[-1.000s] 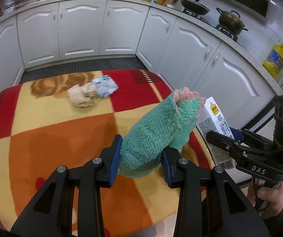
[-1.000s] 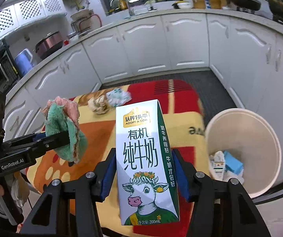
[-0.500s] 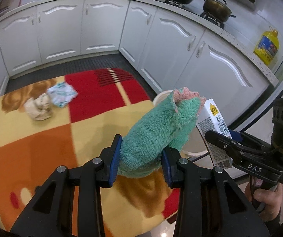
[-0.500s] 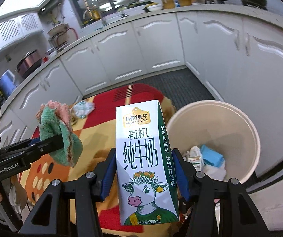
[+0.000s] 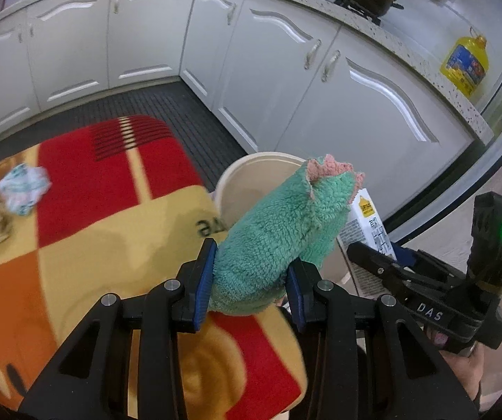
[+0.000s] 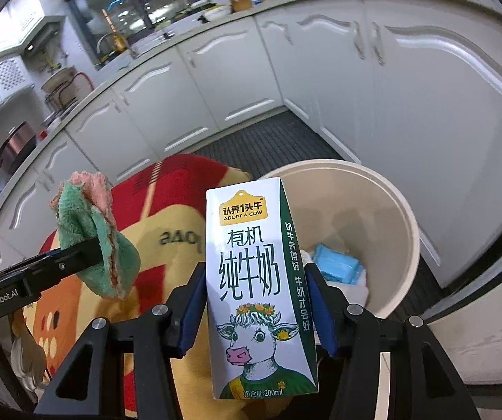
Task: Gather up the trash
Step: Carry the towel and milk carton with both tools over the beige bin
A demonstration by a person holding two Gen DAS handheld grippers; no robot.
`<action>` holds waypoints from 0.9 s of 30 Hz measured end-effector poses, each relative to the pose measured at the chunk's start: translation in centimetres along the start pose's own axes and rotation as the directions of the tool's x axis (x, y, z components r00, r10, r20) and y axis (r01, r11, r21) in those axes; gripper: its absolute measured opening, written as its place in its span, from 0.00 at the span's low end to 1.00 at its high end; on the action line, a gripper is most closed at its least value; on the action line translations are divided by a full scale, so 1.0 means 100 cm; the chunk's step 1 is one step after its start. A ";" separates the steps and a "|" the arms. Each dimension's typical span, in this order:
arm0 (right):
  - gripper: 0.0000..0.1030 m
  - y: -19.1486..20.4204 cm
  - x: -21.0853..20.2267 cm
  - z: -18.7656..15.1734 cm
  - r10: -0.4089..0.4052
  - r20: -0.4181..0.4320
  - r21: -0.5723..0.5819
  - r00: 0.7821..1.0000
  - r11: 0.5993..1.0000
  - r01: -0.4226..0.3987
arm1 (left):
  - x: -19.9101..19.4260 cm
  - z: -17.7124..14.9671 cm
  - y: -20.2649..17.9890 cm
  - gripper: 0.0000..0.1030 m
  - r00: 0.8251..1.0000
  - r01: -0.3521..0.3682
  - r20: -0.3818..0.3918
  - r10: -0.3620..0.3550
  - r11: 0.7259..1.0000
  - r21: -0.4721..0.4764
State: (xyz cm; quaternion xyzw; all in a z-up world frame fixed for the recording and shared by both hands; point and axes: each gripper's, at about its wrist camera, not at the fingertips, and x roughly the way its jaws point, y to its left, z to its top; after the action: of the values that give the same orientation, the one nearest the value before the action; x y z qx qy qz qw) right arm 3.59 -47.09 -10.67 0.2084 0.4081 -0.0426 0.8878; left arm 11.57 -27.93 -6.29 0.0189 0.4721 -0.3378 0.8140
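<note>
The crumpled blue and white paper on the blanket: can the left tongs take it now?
Probably not. The left tongs are already shut on the green cloth, so nothing else fits; the crumpled paper lies far off across the blanket.

A patterned blanket-covered table [image 5: 111, 245] carries 2 crumpled wads [image 5: 23, 189].

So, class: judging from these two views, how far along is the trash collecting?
Done: some trash already lies in the bin. In hand: the left tongs grip a green cloth and the right tongs a milk carton, both near the bin. Left: two wads on the blanket.
</note>
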 end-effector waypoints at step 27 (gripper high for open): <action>0.51 -0.068 0.054 0.001 -0.070 -0.080 0.153 0.994 0.985 0.081 | 0.096 0.028 -0.019 0.37 0.997 0.027 -0.076 -0.028 1.000 -0.013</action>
State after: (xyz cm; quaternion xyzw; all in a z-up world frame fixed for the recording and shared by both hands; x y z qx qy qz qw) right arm 5.62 -52.81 -16.89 0.2632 0.4440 -0.1003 0.8506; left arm 15.73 -35.52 -11.70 0.0203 0.5049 -0.3452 0.7909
